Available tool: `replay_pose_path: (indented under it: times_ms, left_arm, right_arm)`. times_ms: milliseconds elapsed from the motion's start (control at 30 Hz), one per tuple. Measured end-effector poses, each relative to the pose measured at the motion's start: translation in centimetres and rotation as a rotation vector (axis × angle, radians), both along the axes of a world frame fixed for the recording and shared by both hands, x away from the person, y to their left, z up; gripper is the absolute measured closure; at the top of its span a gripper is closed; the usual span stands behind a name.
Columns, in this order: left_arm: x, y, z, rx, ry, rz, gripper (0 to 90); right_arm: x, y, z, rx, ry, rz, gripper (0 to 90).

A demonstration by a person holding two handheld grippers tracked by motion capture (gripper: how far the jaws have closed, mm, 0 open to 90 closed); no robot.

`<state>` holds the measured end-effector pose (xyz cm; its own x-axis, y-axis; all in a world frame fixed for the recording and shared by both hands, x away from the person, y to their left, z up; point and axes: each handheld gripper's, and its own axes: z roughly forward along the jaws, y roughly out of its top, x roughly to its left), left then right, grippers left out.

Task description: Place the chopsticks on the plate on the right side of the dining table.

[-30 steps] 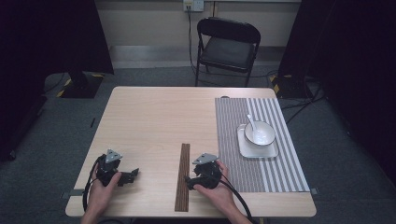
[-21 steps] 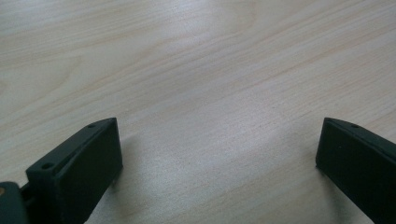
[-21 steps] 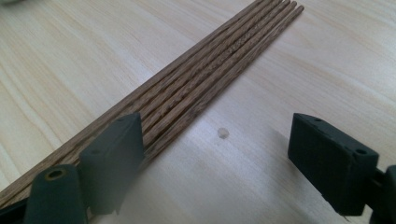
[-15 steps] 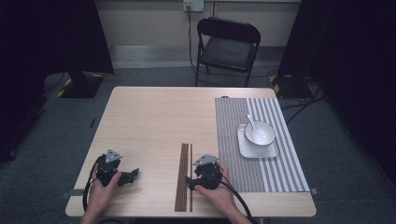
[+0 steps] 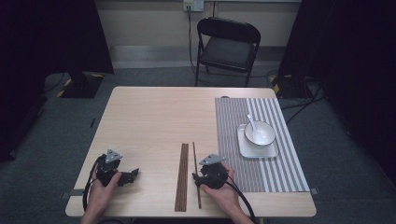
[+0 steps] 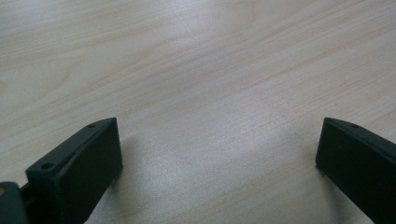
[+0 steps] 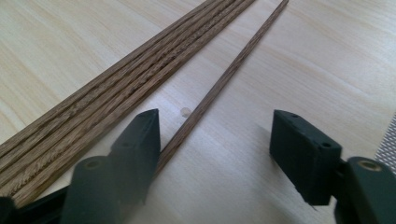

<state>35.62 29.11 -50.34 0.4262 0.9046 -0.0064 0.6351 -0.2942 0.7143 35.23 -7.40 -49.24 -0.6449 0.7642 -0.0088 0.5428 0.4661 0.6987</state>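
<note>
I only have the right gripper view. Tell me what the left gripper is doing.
Observer: The left gripper sits near the table's front left corner, jaws open over bare wood.
Operator: Report what lies past the striped edge at my right.
Observer: A striped placemat carrying a white bowl on a square plate, a spoon in the bowl.
Operator: Say where that single chopstick runs.
Observer: The single chopstick lies just right of the chopstick bundle, under the right gripper.
</note>
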Motion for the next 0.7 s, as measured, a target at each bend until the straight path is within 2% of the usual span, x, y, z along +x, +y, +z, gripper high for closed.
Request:
replay_pose_path:
  times_ms: [267, 400, 633, 700]
  left_arm:
    - [0.0, 0.0, 0.0, -0.001, 0.0, 0.0, 0.0]
    - [0.0, 0.0, 0.0, -0.001, 0.001, 0.0, 0.0]
    - [0.0, 0.0, 0.0, -0.001, 0.0, 0.001, 0.0]
    - [0.0, 0.0, 0.0, -0.002, 0.0, 0.0, 0.0]
  right_arm:
    - [0.5, -0.8, 0.0, 0.012, -0.01, -0.036, 51.7]
    - [0.2, -0.9, 0.1, 0.001, -0.004, -0.053, 52.5]
    - [-0.8, -1.2, 0.3, -0.008, 0.006, -0.05, 52.6]
    - [-1.0, -1.2, 0.3, -0.008, 0.009, -0.06, 55.7]
